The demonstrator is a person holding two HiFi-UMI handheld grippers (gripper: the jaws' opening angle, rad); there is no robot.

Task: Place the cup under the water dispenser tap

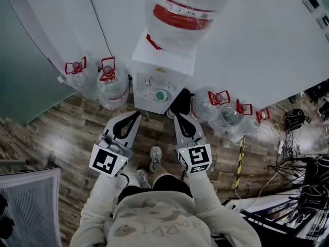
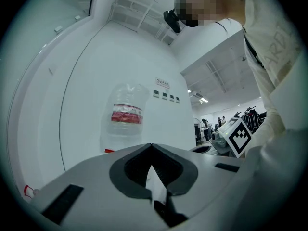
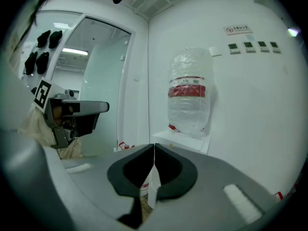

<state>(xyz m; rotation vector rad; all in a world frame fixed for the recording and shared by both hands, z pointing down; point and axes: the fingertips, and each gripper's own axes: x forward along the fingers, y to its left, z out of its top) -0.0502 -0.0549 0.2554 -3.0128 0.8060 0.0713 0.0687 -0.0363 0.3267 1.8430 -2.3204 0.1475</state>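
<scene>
A white water dispenser [image 1: 163, 66], topped by an upturned bottle [image 1: 187, 14], stands at twelve o'clock, with spare jugs [image 1: 113, 84] on the floor [image 1: 77, 133] at ten and two. The left gripper [image 1: 136, 114] and right gripper [image 1: 178, 117] point at it from six, both clenched on nothing; what looks like a green cup [image 1: 161, 95] sits in its alcove [image 1: 148, 93].

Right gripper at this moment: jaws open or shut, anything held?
Shut and empty. In its own view the right gripper shows both jaws meeting tip to tip, with nothing clamped between them.
</scene>
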